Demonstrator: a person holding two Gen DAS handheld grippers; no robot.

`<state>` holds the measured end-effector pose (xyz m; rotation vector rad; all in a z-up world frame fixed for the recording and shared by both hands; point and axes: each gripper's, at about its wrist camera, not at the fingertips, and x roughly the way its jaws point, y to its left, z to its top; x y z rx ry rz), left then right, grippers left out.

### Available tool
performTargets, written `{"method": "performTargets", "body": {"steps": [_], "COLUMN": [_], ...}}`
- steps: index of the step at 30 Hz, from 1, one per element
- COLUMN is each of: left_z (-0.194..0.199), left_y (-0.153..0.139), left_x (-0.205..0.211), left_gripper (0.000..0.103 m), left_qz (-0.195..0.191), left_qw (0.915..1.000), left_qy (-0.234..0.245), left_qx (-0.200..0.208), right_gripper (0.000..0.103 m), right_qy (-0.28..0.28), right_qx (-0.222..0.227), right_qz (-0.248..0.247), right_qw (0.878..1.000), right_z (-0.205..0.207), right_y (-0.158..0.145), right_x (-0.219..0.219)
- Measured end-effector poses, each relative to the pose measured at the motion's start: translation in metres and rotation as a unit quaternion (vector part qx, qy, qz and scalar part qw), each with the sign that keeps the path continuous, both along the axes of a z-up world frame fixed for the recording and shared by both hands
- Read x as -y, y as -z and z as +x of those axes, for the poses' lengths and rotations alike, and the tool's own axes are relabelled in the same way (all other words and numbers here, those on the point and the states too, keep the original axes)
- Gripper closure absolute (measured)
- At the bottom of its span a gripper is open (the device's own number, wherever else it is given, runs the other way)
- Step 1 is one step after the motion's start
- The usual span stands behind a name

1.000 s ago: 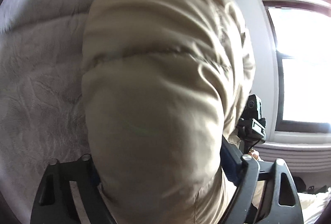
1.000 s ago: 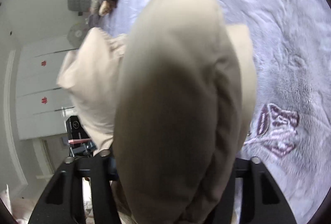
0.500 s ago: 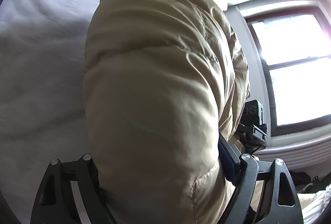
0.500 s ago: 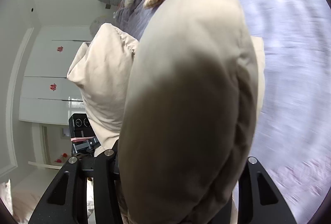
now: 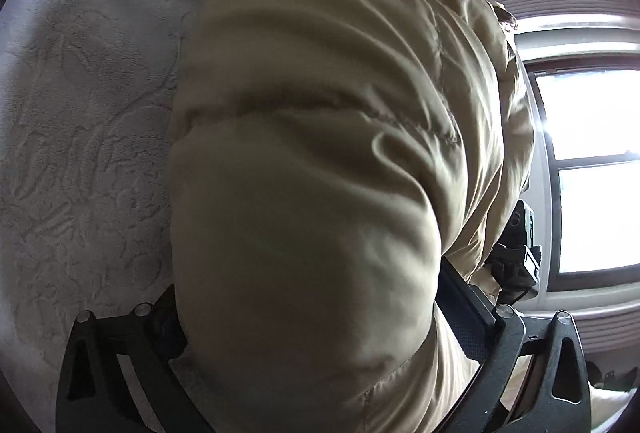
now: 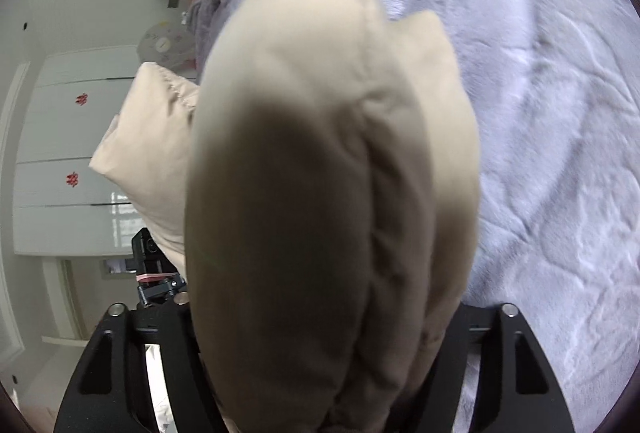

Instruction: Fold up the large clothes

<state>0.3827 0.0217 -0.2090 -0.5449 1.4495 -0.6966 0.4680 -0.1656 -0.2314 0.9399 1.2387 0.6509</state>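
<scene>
Two grippers hold one beige padded jacket [image 5: 312,161] above a pale plush blanket [image 5: 80,121]; the blanket fills the left of the left wrist view and the right of the right wrist view. The jacket bulges between the fingers of each gripper and blocks most of both views. In the right wrist view its folded layers hang in front of the camera, with another puffed part sticking out to the left. A bright window [image 5: 592,169] stands at the right of the left view, and white cabinet doors [image 6: 72,153] at the left of the right view. The left gripper [image 5: 320,365] is clamped on the jacket, fingers pressed into the padding. The right gripper [image 6: 320,365] likewise grips a thick fold.
</scene>
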Motion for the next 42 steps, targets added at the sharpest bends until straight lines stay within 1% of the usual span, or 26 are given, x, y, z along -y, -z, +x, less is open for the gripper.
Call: {"method": "performTargets", "body": {"steps": [1,4,5,6,8,11,13,14,15,17,18,21,22,24,27,30,32,34,35,36,37,38,39,40,41,42], "left_z": [-0.002,-0.004,-0.002,-0.006,-0.01,-0.013,-0.016,-0.022,-0.028,-0.033,-0.04,-0.066,-0.084,-0.101,-0.122,-0.139,-0.143,-0.145,-0.145,-0.145,-0.145,-0.145,-0.146,-0.147,-0.145,-0.142], "left_y": [-0.004,-0.026,-0.033,-0.045,-0.062,-0.088,-0.103,-0.109,-0.113,-0.126,-0.132,-0.141,-0.14,-0.144,-0.15,-0.161,-0.163,-0.162,-0.159,-0.155,-0.153,-0.15,-0.148,-0.148,-0.148,-0.15], "left_x": [0.002,0.009,0.013,0.013,0.012,0.007,0.001,0.004,0.006,0.009,0.011,0.001,-0.017,-0.018,-0.021,-0.023,-0.02,-0.019,-0.018,-0.018,-0.018,-0.018,-0.018,-0.019,-0.018,-0.015], "left_gripper": [0.0,0.0,0.0,0.0,0.0,0.0,0.0,0.0,0.0,0.0,0.0,0.0,0.0,0.0,0.0,0.0,0.0,0.0,0.0,0.0,0.0,0.0,0.0,0.0,0.0,0.0], "left_qz": [0.01,0.066,0.087,0.115,0.155,0.199,0.218,0.233,0.245,0.258,0.262,0.268,0.269,0.276,0.291,0.301,0.301,0.303,0.306,0.309,0.313,0.319,0.32,0.319,0.315,0.315], "left_qw": [0.9999,0.9973,0.9951,0.9912,0.9837,0.9735,0.9683,0.9643,0.9606,0.9565,0.9552,0.9536,0.9533,0.9515,0.9475,0.9434,0.9428,0.9421,0.9419,0.9413,0.9404,0.939,0.9388,0.9397,0.9409,0.9401], "left_qy": [-0.002,-0.01,-0.013,-0.018,-0.025,-0.039,-0.044,-0.047,-0.046,-0.044,-0.043,-0.041,-0.041,-0.038,-0.029,-0.02,-0.012,-0.01,-0.011,-0.012,-0.013,-0.014,-0.017,-0.019,-0.02,-0.02], "left_qx": [0.004,0.032,0.045,0.064,0.087,0.106,0.114,0.118,0.122,0.128,0.131,0.131,0.131,0.13,0.129,0.138,0.143,0.143,0.139,0.135,0.132,0.129,0.125,0.123,0.124,0.13], "right_gripper": [0.03,0.029,0.029,0.029,0.029,0.029,0.029,0.029,0.029,0.029,0.029,0.029,0.029,0.029,0.027,0.024,0.024,0.024,0.024,0.024,0.025,0.029,0.05,0.066,0.066,0.066], "right_qy": [0.004,0.001,0.001,0.002,0.006,0.02,0.028,0.03,0.034,0.041,0.045,0.047,0.047,0.042,0.04,0.04,0.038,0.028,0.024,0.019,0.014,0.005,-0.002,-0.013,-0.021,-0.024], "right_qx": [-0.005,0.001,0.005,0.011,0.019,0.031,0.035,0.036,0.038,0.039,0.04,0.044,0.044,0.041,0.04,0.042,0.044,0.058,0.064,0.073,0.081,0.085,0.079,0.062,0.042,0.023], "right_qz": [-0.003,-0.033,-0.042,-0.053,-0.072,-0.116,-0.143,-0.15,-0.155,-0.172,-0.181,-0.2,-0.204,-0.215,-0.233,-0.238,-0.249,-0.267,-0.282,-0.308,-0.337,-0.379,-0.399,-0.412,-0.414,-0.415], "right_qw": [1.0,0.999,0.999,0.999,0.997,0.993,0.989,0.988,0.987,0.984,0.982,0.978,0.977,0.975,0.971,0.97,0.967,0.962,0.957,0.948,0.938,0.922,0.914,0.909,0.909,0.909], "right_z": [-0.004,-0.024,-0.023,-0.029,-0.039,-0.059,-0.069,-0.083,-0.088,-0.102,-0.099,-0.119,-0.125,-0.146,-0.154,-0.167,-0.17,-0.167,-0.163,-0.159,-0.155,-0.149,-0.146,-0.142,-0.138,-0.136], "right_y": [0.0,-0.015,-0.03,-0.04,-0.055,-0.076,-0.095,-0.102,-0.109,-0.124,-0.138,-0.156,-0.161,-0.169,-0.178,-0.182,-0.184,-0.189,-0.193,-0.194,-0.193,-0.185,-0.177,-0.161,-0.144,-0.127], "right_x": [0.002,0.021,0.017,0.018,0.022,0.028,0.031,0.047,0.048,0.047,0.058,0.059,0.059,0.057,0.042,0.034,0.027,0.017,0.009,0.002,-0.004,-0.013,-0.017,-0.021,-0.022,-0.022]}}
